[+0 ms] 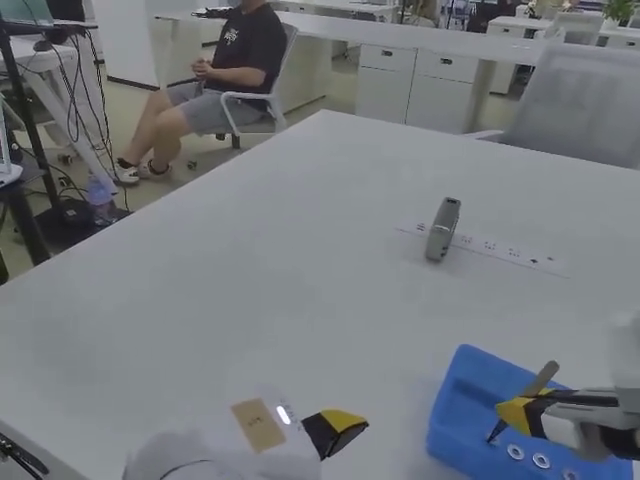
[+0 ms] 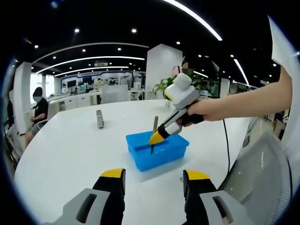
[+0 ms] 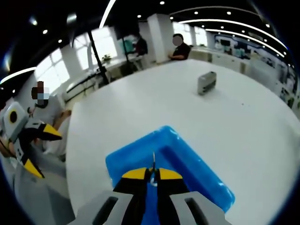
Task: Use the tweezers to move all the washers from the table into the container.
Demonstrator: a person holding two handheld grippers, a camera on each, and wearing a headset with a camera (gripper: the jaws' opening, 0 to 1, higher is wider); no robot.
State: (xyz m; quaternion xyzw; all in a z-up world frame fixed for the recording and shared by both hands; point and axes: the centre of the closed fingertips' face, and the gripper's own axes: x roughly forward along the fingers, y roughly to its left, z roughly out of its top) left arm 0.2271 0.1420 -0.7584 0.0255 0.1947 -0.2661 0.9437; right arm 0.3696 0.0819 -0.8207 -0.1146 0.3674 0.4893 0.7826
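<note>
**Tweezers at container**

Left gripper [image 1: 335, 430] is held left of the blue container [image 1: 460, 400], jaws spread, nothing gripped. Tweezers [image 1: 538, 382] are pinched in the right gripper [image 1: 514, 411], tips lowered into the container. Washers [image 1: 515, 452] are seen inside the container.

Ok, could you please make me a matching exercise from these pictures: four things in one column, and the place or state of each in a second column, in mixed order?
Column 1
1. tweezers
2. washers
3. left gripper
4. grey object

Column 2
A. open, holding nothing
B. lying inside the blue container
C. clamped in the right gripper
D. standing on the white table, beyond the blue container

Pairs: 1-C, 2-B, 3-A, 4-D
</note>
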